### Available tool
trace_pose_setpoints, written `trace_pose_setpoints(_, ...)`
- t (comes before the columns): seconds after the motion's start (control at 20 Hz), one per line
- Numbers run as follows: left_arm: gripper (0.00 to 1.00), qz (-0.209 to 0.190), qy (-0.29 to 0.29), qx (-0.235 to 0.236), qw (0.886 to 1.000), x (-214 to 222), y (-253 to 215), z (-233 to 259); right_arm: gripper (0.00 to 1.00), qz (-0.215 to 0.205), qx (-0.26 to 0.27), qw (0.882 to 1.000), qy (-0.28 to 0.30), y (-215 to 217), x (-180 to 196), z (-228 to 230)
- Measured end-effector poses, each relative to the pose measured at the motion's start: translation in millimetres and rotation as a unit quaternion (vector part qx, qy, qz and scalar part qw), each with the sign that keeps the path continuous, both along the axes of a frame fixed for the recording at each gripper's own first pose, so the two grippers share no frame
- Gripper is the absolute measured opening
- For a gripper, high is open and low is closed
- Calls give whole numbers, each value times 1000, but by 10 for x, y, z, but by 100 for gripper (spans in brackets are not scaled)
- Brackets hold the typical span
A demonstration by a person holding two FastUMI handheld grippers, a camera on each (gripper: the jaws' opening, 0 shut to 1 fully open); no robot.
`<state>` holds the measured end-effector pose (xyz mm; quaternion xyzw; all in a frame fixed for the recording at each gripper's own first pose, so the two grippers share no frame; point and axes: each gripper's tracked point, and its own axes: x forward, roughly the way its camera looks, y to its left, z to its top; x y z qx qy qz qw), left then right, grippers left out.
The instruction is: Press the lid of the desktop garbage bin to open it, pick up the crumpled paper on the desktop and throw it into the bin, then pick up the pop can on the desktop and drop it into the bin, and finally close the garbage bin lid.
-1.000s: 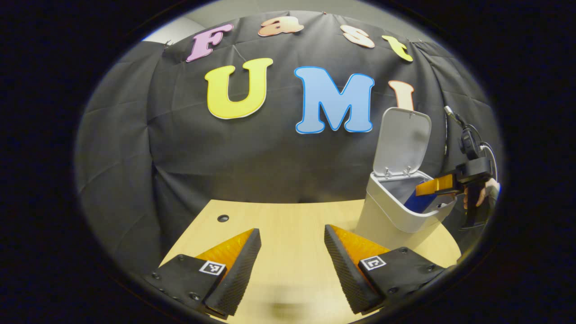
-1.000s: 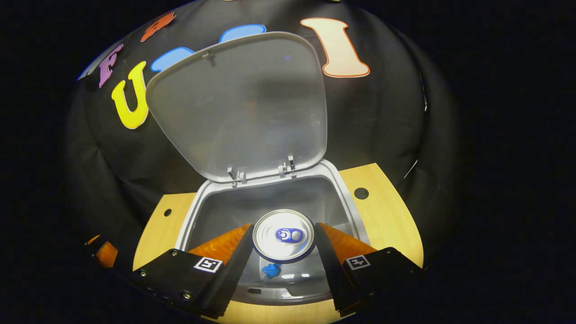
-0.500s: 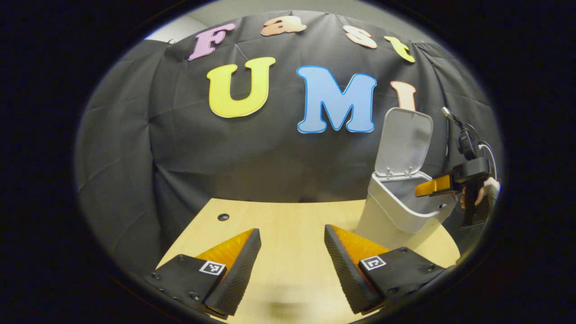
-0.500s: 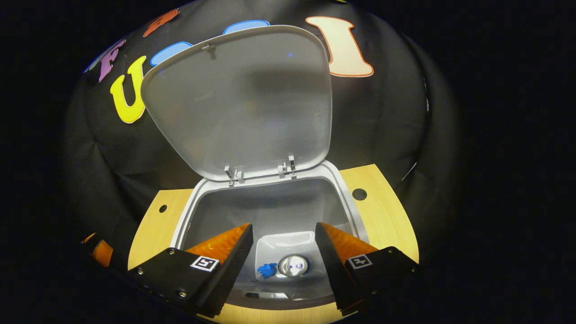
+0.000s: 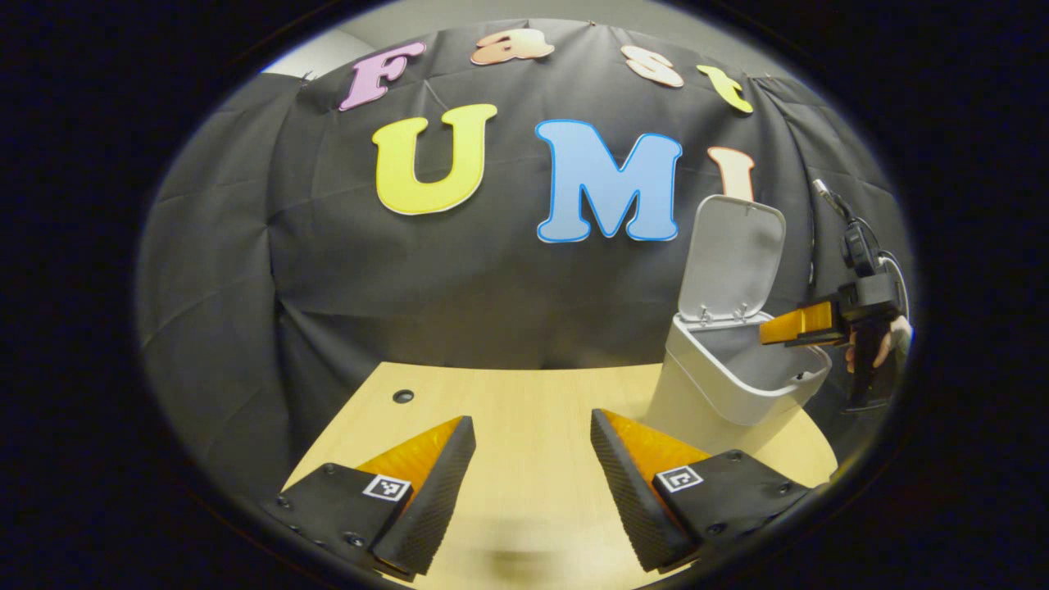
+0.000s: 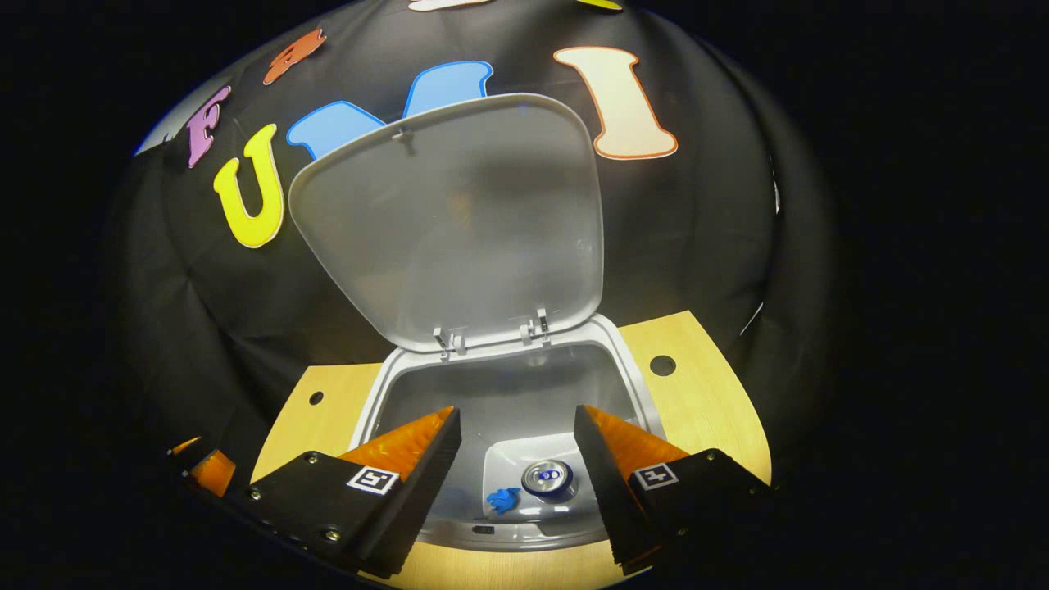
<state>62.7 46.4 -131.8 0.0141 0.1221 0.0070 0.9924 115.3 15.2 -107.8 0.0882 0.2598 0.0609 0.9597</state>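
The pop can [image 6: 548,478] is seen at the bottom of the bin [image 6: 639,393], lower centre of the right gripper view, beside the crumpled paper [image 6: 502,499]. The right gripper [image 6: 516,434] is held with fingers wide and empty, as is the left gripper [image 5: 533,451] over the table [image 5: 524,393]. Only the upright lid [image 6: 459,221] is judged left; a push down is needed.

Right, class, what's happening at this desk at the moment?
A person is clearing a desk with two hand-held claws. The right claw hangs open above the garbage bin, whose lid stands up. The pop can lies at the bottom beside a blue scrap. The left claw waits open over the desk. Closing the lid remains.
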Motion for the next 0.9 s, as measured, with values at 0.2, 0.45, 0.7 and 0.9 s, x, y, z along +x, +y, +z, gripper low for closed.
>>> trace_pose_setpoints(0.2,93,-3,2,-2,1000,-5,-27,-13,89,1,0,999,-48,16,-42,365)
trace_pose_setpoints(0.45,93,-4,5,-7,1000,-8,-48,-30,88,3,-12,995,-102,56,-85,885)
trace_pose_setpoints(0.7,94,-1,9,-12,1000,-3,-37,-28,88,7,-16,988,-151,141,-113,1376)
trace_pose_setpoints(0.9,93,4,9,-17,1000,8,5,0,88,10,-14,983,-181,206,-8,1728)
